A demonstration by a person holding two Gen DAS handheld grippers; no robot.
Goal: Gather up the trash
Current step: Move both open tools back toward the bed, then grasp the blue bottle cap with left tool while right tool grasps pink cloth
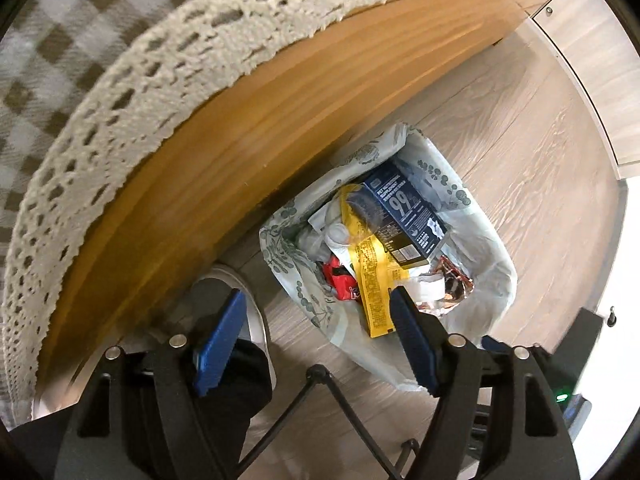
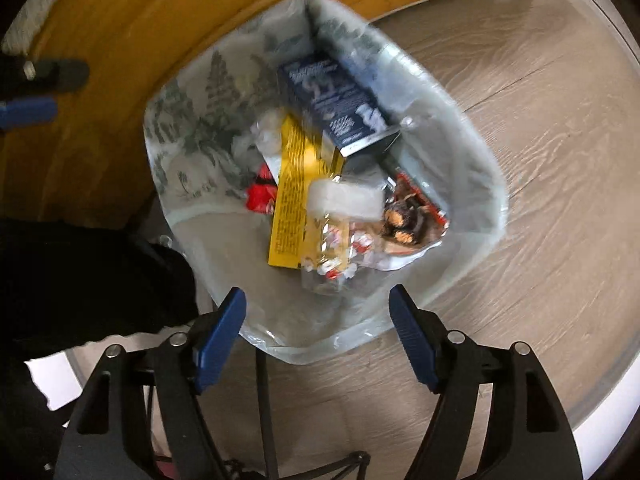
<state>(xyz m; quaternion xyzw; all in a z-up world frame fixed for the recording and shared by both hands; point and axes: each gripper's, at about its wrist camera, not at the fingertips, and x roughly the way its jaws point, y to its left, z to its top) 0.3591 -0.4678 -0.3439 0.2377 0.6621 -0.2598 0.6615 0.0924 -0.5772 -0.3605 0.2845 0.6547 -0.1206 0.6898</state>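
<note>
1. The left gripper (image 1: 316,312) has its blue fingers (image 1: 218,344) spread wide apart, with nothing between them and nothing touching them.
2. It hangs above the floor (image 1: 540,208), just beside the trash bag (image 1: 486,248), on the side nearest the wooden table edge (image 1: 224,160).
3. The right gripper (image 2: 316,308) is likewise wide apart and empty, poised over the trash bag (image 2: 208,232) near its closest rim.
4. Inside the trash bag lie a dark blue box (image 2: 332,100), a yellow wrapper (image 2: 290,196), a red packet (image 2: 260,194), a white plastic piece (image 2: 344,196) and a crumpled snack wrapper (image 2: 408,216).
5. The trash bag stands on the floor against the wooden table edge, under the lace cloth trim (image 1: 140,92).
</note>
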